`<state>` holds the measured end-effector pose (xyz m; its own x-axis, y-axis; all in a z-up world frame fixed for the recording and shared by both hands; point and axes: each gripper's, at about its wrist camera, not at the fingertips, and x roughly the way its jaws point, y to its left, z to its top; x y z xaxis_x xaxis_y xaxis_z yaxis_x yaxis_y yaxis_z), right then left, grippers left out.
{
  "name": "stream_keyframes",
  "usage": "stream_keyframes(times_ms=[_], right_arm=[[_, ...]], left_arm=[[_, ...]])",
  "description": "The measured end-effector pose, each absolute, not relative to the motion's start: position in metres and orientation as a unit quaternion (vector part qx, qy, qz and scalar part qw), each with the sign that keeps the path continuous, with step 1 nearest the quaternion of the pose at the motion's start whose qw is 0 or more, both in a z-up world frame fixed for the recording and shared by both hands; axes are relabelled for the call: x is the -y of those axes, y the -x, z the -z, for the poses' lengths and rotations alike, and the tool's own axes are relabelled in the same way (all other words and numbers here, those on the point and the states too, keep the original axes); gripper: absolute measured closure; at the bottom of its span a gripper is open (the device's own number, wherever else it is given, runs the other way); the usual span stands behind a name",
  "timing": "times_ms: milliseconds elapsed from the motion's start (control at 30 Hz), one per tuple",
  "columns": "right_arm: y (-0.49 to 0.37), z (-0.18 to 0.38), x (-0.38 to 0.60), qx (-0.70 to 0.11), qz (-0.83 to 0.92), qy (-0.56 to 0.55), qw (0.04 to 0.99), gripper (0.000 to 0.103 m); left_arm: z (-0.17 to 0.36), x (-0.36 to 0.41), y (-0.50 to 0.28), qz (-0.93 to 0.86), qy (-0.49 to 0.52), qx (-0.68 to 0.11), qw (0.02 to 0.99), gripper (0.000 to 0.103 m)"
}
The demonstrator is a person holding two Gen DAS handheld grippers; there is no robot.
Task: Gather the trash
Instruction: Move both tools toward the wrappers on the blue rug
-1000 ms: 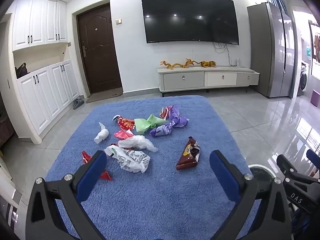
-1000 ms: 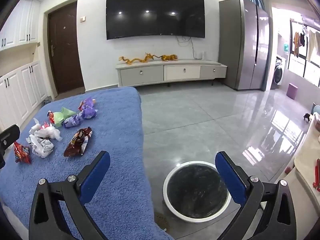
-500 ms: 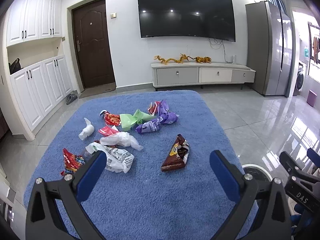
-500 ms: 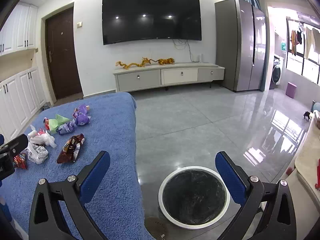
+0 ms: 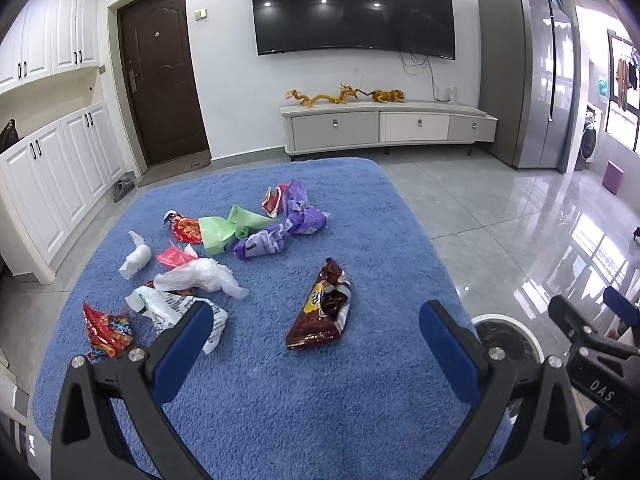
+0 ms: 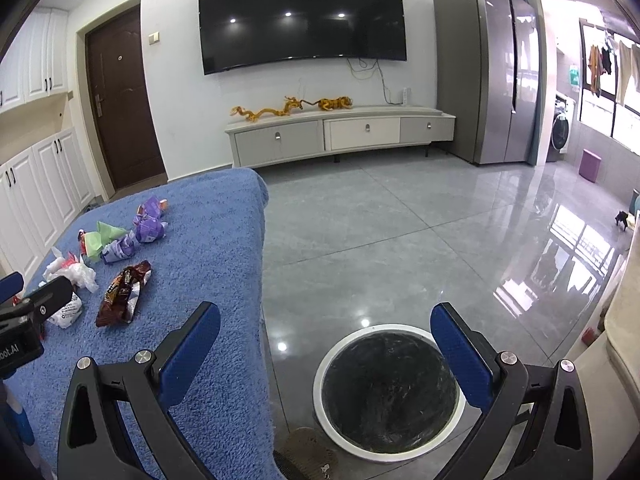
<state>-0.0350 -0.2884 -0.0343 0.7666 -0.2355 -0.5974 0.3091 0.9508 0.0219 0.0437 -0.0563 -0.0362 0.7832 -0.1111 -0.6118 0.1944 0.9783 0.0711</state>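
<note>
Left gripper (image 5: pixel 314 344) spread wide, empty — crumpled brown foil snack wrapper (image 5: pixel 323 308) lies on the blue fleece cover (image 5: pixel 280 400) between and just past its fingertips. Right gripper (image 6: pixel 326 340) also gaping, empty, above the white-rimmed round bin (image 6: pixel 388 390) — wrapper well to its left.

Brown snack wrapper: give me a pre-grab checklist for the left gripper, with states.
1. Left gripper open and holding nothing: ok.
2. Brown snack wrapper lies alone on the blue cover, apart from the other wrappers: ok.
3. Wrapper sits ahead, between the finger lines: ok.
4. Right gripper open and holding nothing: ok.
5. Bin open below the cover's edge: ok.
6. Height above the wrapper: cannot tell.
</note>
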Motion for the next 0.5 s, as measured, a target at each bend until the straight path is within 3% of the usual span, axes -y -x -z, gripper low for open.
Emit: stream_keyframes(times_ms=[500], right_arm=[[0.011, 0.049, 0.297, -0.330, 0.120, -0.063, 0.934, 0.001]], left_arm=[[0.043, 0.068, -0.063, 0.075, -0.078, -0.334, 0.936, 0.000]])
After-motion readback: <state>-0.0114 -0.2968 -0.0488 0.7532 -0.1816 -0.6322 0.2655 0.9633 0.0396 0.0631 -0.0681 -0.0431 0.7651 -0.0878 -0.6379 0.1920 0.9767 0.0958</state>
